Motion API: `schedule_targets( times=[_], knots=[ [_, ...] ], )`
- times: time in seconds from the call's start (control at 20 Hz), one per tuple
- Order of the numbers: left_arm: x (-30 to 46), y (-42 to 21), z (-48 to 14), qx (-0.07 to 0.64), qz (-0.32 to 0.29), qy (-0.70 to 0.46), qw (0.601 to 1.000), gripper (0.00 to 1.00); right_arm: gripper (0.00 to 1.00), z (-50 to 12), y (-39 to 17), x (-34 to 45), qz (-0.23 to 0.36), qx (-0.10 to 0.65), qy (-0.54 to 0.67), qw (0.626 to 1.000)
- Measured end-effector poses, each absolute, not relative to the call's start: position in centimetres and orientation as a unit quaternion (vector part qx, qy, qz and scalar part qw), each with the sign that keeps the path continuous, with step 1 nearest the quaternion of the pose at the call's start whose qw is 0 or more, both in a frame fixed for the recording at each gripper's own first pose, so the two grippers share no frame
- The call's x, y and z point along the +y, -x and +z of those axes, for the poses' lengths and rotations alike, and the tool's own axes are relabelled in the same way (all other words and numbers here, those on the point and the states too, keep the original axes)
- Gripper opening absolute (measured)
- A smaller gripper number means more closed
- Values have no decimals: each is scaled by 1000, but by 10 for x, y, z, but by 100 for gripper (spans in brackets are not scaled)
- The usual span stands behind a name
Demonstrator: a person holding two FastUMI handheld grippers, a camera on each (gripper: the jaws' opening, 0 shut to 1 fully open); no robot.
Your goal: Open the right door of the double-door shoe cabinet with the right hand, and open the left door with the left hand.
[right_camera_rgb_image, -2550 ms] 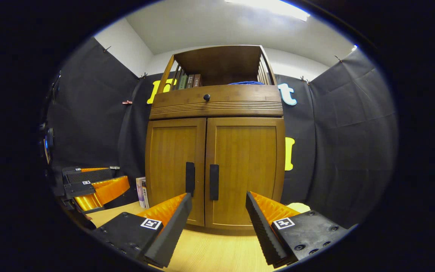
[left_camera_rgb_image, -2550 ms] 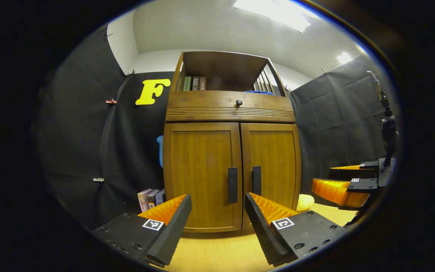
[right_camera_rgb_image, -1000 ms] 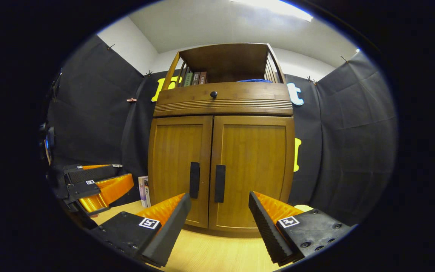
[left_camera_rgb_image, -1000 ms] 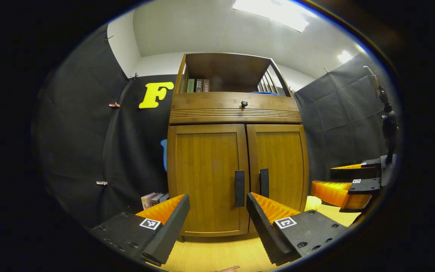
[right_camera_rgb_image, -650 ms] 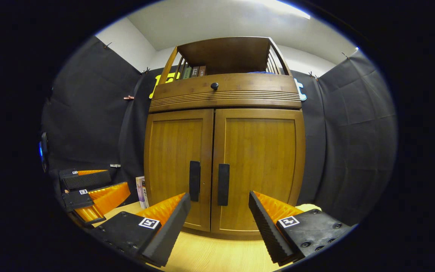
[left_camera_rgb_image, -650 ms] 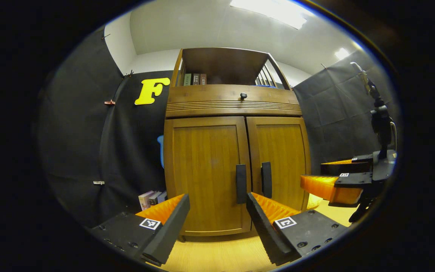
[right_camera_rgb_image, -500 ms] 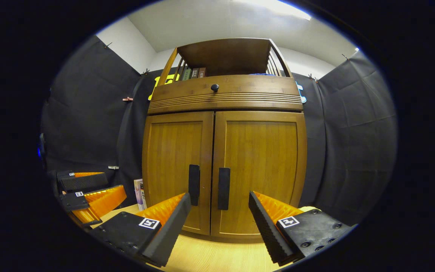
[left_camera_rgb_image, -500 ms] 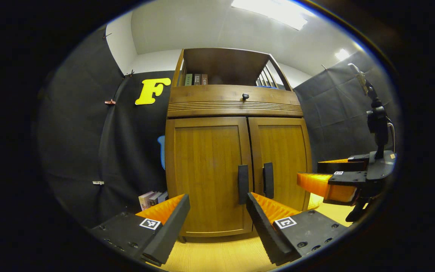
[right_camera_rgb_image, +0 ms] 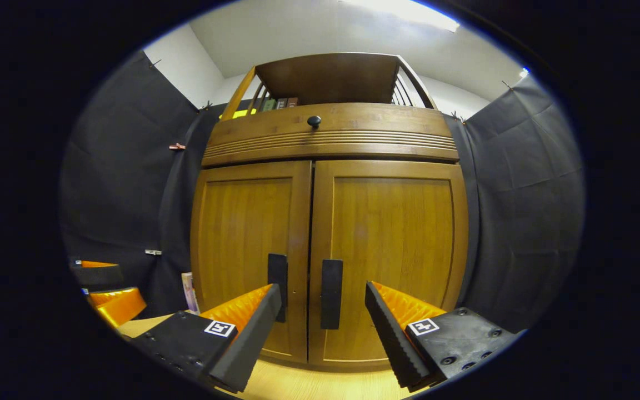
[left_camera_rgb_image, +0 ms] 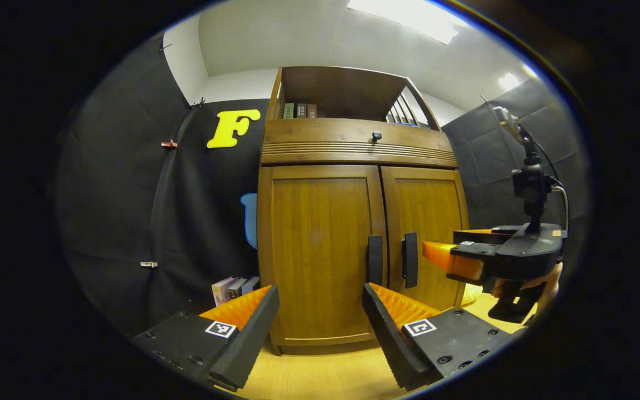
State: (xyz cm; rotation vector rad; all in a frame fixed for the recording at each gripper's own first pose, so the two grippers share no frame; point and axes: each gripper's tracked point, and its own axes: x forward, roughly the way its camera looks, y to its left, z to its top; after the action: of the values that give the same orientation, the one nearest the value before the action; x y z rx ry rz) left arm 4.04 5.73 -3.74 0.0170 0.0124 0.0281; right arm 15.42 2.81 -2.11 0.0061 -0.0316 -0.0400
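Standing upright on the pale wooden floor (right_camera_rgb_image: 309, 383), the shoe cabinet (right_camera_rgb_image: 328, 144) has both doors fully closed. In the right gripper view the right door (right_camera_rgb_image: 392, 250) and the left door (right_camera_rgb_image: 242, 244) meet at a narrow centre seam, each carrying a dark vertical handle beside that seam: the right handle (right_camera_rgb_image: 331, 293) and the left handle (right_camera_rgb_image: 277, 280). The right gripper (right_camera_rgb_image: 323, 311) sits close in front of the doors with its fingers spread wide and nothing between them; the right handle appears in the gap between the fingers, apart from both. The left handle's lower end is hidden behind this gripper's left finger (right_camera_rgb_image: 242, 333).

In the left gripper view the same closed doors face the camera, with the left door (left_camera_rgb_image: 317, 250) nearer the middle of the view and its handle (left_camera_rgb_image: 374, 260) just above the gap of the left gripper (left_camera_rgb_image: 320, 316). That gripper is also wide open and grips nothing, well short of the cabinet. To the right, the right gripper (left_camera_rgb_image: 436, 256) reaches in sideways, its tips close to the right door's handle (left_camera_rgb_image: 409, 260); whether they touch it cannot be told from here. A hand (left_camera_rgb_image: 542, 286) holds it from below.

Above the doors runs a drawer front with a small dark knob (right_camera_rgb_image: 314, 120), and an open shelf on top holds a few books (left_camera_rgb_image: 296, 110). More books (left_camera_rgb_image: 235, 287) stand on the floor at the cabinet's left side, against the black cloth wall (left_camera_rgb_image: 131, 194).
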Motion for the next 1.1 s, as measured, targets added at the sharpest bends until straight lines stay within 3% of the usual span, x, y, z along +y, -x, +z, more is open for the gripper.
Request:
schedule_targets(
  times=[0.55,0.65,0.9,1.05,1.1],
  knots=[
    [69,-42,-54,16,23,-15,999,94,94,-73,-230,12,-59,20,2,998],
    [72,-42,-58,24,29,-11,999,94,76,-77,-240,9,-63,21,-3,998],
    [84,-37,-60,31,49,-11,998,94,74,-86,-260,9,-61,30,-11,998],
    [90,-29,-60,35,63,-19,997,94,33,-84,-257,12,-63,29,12,998],
    [91,-26,-60,36,67,-22,997,94,34,-84,-254,13,-64,29,16,997]
  ],
)
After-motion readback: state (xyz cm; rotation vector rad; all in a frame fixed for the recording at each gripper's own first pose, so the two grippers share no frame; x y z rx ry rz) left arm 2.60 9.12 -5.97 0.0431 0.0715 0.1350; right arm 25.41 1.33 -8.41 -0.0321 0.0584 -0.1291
